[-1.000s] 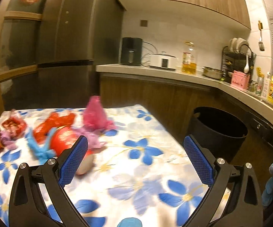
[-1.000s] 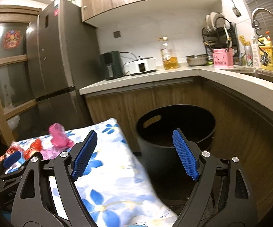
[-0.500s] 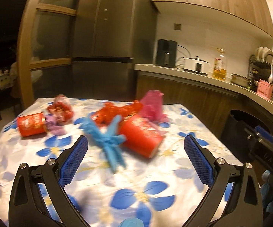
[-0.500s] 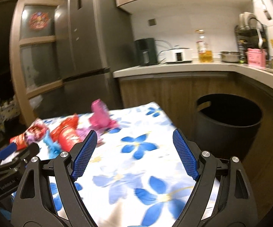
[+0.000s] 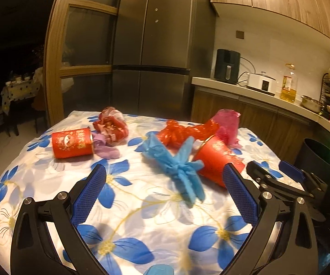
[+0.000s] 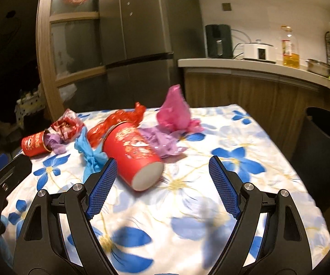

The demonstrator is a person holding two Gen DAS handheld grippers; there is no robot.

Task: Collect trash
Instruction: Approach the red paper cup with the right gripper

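Note:
Trash lies on a table with a blue-flower cloth [image 5: 142,217]. A blue crumpled bag [image 5: 178,165] lies just ahead of my open, empty left gripper [image 5: 165,194]. A red paper cup [image 6: 133,158] lies on its side just ahead of my open, empty right gripper [image 6: 160,188]; it also shows in the left wrist view [image 5: 217,160]. Farther back lie a second red cup [image 5: 72,143], a red foil wrapper [image 5: 111,126], a red ribbon-like bag [image 5: 183,133], a pink bag [image 6: 174,112] and a purple bag [image 6: 160,142].
A black bin [image 6: 325,146] stands on the floor right of the table, below the counter [image 6: 256,67]. A steel fridge [image 5: 155,45] and a wooden door frame [image 5: 55,57] stand behind the table. My right gripper shows at the right in the left wrist view [image 5: 279,176].
Both grippers have swung left, away from the bin and toward the trash on the table, and moved closer to it. Both stay open and empty.

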